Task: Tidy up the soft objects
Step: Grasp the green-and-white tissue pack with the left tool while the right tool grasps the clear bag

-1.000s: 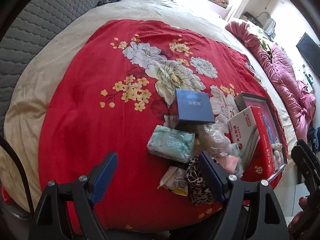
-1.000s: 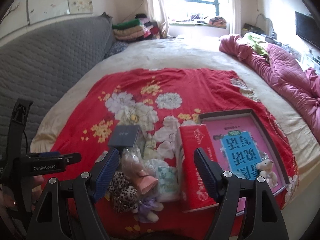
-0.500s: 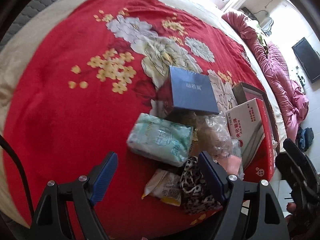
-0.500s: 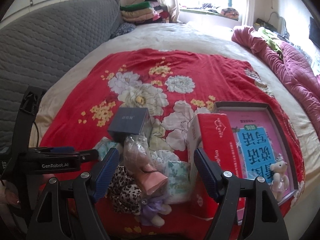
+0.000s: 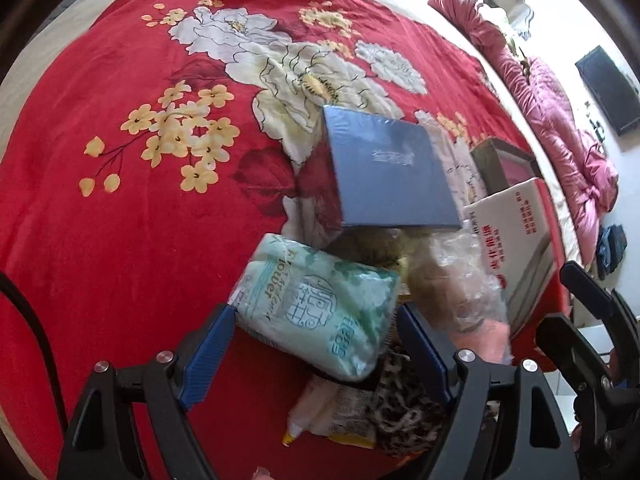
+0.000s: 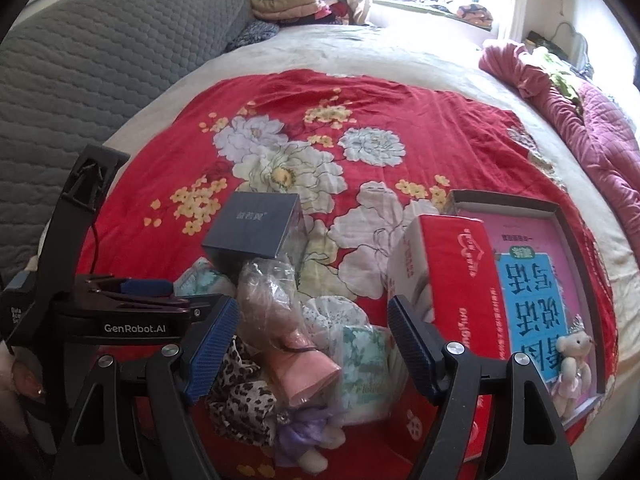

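Between your left gripper fingers, lower centre of frame, lies the mint tissue pack — long axis spanning the gap, jaws spread, nothing grasped; nearer arm: left.

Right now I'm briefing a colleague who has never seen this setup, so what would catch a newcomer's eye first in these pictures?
First the red floral blanket spread over the bed, with a jumble of things piled at its near edge. In that pile, the dark blue box stands out, just beyond the pale green tissue pack that lies between the fingers of the open left gripper. To the right, a small teddy bear lies in the tray on the pink book.
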Available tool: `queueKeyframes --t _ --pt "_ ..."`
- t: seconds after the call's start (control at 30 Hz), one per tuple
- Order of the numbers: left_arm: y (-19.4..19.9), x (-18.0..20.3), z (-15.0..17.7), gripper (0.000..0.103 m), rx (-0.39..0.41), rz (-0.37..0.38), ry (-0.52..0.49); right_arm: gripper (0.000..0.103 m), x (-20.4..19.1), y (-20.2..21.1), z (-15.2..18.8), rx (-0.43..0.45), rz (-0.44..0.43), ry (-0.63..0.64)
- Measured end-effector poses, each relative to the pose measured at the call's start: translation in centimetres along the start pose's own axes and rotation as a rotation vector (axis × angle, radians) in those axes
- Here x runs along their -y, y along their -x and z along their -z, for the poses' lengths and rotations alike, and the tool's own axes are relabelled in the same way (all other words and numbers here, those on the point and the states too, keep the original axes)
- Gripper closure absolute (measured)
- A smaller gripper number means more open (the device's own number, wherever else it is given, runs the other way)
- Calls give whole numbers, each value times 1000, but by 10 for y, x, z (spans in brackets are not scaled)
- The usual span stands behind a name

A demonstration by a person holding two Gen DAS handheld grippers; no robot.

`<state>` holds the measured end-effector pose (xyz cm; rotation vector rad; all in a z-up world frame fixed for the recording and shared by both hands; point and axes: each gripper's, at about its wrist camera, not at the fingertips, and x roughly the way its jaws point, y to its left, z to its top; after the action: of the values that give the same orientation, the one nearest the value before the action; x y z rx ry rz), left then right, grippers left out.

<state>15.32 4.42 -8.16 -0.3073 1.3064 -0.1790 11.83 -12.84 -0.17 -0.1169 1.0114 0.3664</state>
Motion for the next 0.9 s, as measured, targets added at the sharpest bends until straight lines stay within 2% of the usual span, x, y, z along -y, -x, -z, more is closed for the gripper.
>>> queueKeyframes --t 0.3,0.67,0.77,0.83,0.9 --pt "-13 -17 0 19 -22 13 11 25 -12 -32 0 -66 -21 57" --pt "-13 -32 -2 19 -9 102 38 26 -15 -62 2 -112 -81 65" --pt "-13 -31 -2 19 -6 99 41 41 -17 -61 2 -100 -111 61" --pt "-13 -31 -1 19 -6 91 40 56 -20 -59 3 -97 -135 64" --pt "-14 -31 -2 19 -4 86 46 57 -22 -55 3 -93 -137 74"
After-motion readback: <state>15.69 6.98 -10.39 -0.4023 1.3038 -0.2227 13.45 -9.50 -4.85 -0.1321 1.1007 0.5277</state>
